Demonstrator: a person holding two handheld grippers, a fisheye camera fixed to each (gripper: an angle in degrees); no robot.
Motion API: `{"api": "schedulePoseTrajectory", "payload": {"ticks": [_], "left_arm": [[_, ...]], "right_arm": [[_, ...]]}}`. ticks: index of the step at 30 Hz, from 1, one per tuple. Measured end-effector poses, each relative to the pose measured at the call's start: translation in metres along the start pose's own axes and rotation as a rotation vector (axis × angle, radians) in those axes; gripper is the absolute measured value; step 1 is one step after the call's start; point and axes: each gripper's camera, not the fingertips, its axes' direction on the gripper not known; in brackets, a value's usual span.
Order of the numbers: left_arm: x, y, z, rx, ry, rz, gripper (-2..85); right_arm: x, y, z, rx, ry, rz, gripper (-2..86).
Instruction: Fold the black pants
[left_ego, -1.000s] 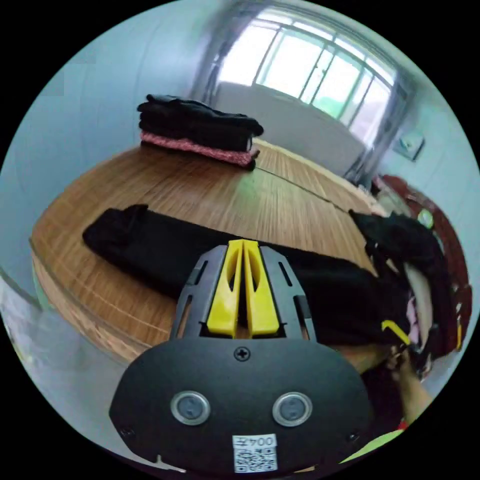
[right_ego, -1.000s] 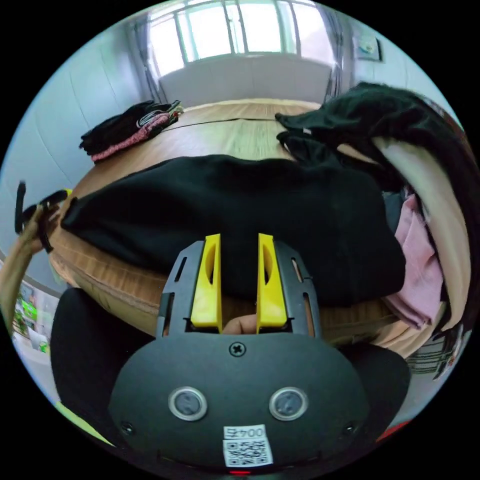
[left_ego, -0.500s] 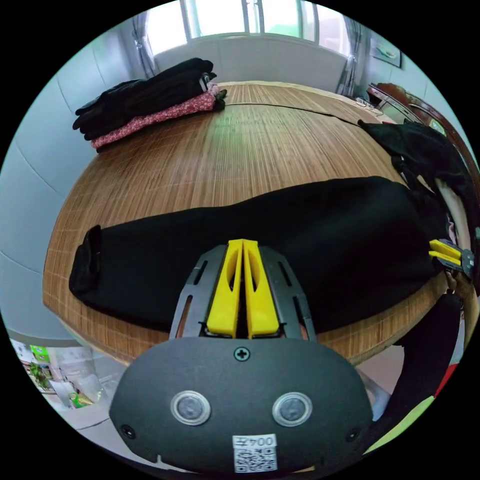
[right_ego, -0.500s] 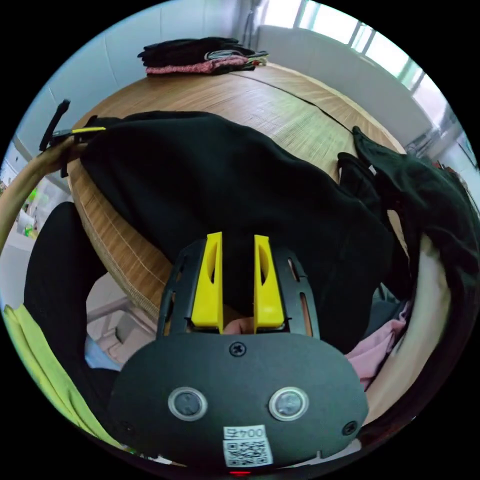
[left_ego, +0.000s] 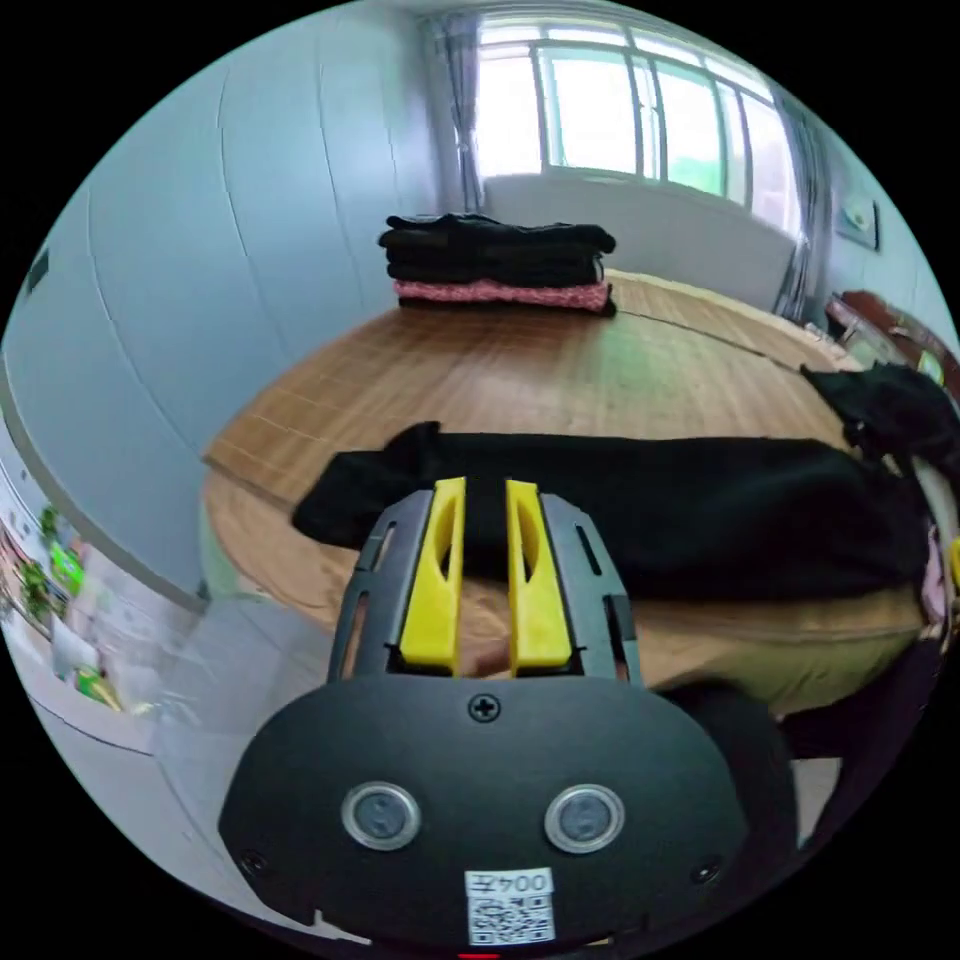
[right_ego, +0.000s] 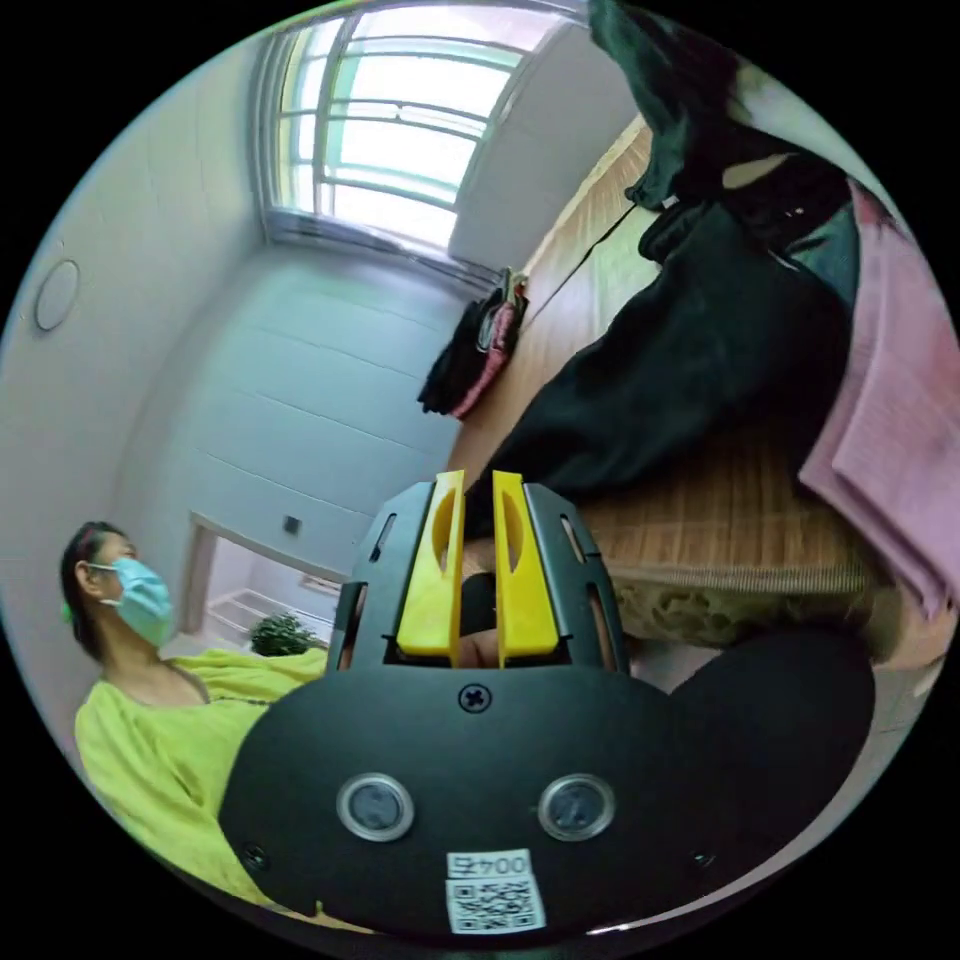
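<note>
Am hovering left gripper (left_ego: 485, 500) and right gripper (right_ego: 478, 495), fingers slightly parted, holding nothing; black pants (left_ego: 650, 505) lying lengthwise-folded on worktop (left_ego: 480, 370). Next: gripping leg end, folding across.

Matt black cloth pants (left_ego: 680, 510) lie on a ribbed woven bamboo mat (left_ego: 500, 370) with a slight sheen.

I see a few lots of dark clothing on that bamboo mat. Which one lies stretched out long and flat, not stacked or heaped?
The black pants, laid lengthwise just beyond the left gripper. The folded stack sits far back; the dark heap is bunched.
</note>
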Motion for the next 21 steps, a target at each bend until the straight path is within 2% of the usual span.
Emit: {"api": "schedulePoseTrajectory", "payload": {"ticks": [2, 6, 10, 13, 15, 16, 18, 19, 21], "left_arm": [[-0.013, -0.003, 0.007, -0.028, -0.008, 0.036, 11.0], [-0.015, -0.015, 0.034, -0.116, -0.046, 0.151, 13.3], [-0.024, -0.027, 0.052, -0.164, -0.064, 0.144, 11.7], [-0.065, -0.035, 0.046, -0.14, -0.082, -0.111, 4.7], [-0.122, -0.032, 0.035, -0.067, 0.032, -0.431, 3.9], [-0.136, -0.031, 0.035, -0.065, 0.053, -0.501, 3.9], [-0.187, -0.024, 0.043, -0.101, 0.065, -0.693, 4.7], [-0.199, -0.022, 0.046, -0.118, 0.081, -0.726, 5.1], [-0.24, -0.011, 0.06, -0.211, 0.217, -0.853, 6.7]], "right_arm": [[0.01, 0.026, -0.026, 0.055, -0.076, 0.01, 5.0], [0.029, 0.065, -0.061, 0.144, -0.048, 0.027, 3.6], [0.045, 0.072, -0.07, 0.2, -0.106, 0.081, 0.8], [0.053, 0.069, -0.067, 0.181, -0.116, 0.118, -0.4], [0.054, 0.068, -0.066, 0.18, -0.115, 0.121, -0.6], [0.054, 0.069, -0.065, 0.18, -0.118, 0.123, -0.6], [0.054, 0.071, -0.064, 0.189, -0.125, 0.126, -0.6], [0.054, 0.072, -0.062, 0.193, -0.129, 0.131, -0.6], [0.053, 0.074, -0.058, 0.198, -0.132, 0.136, -0.6]]}}
